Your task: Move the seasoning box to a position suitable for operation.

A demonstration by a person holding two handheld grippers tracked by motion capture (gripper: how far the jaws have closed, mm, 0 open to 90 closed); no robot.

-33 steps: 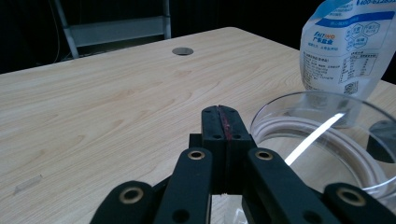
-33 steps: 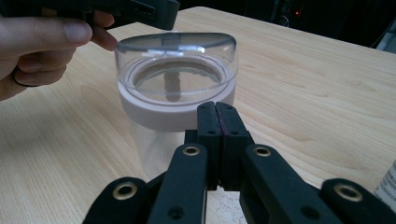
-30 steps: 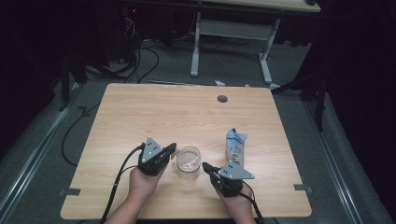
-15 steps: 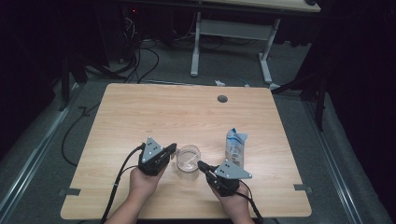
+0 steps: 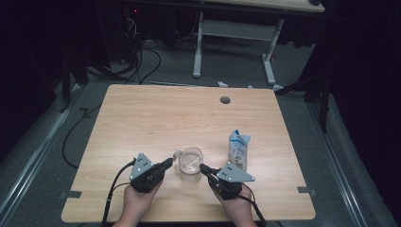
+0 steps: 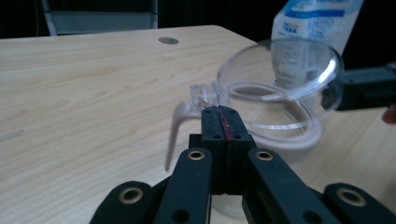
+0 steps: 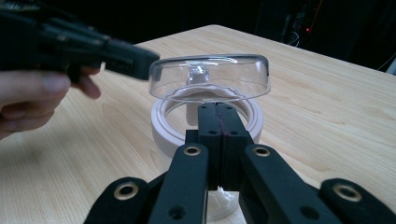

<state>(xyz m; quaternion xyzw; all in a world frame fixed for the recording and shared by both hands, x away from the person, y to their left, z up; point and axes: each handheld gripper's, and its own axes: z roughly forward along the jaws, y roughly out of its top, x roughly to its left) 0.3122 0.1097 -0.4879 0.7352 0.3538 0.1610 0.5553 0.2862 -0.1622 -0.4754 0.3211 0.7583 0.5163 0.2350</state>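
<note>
Since both claws have their jaws pressed together and grip nothing, the table (image 5: 156,118) offers wide bare room beyond them, but its near edge lies close behind. A pouch (image 5: 238,149) stands just outside the right claw (image 5: 203,167). Between it and the left claw (image 5: 168,164) sits the cup (image 5: 190,161), which a nudge could slide or tip. Its raised lid (image 7: 210,77) looks merely propped and could snap shut.
</note>
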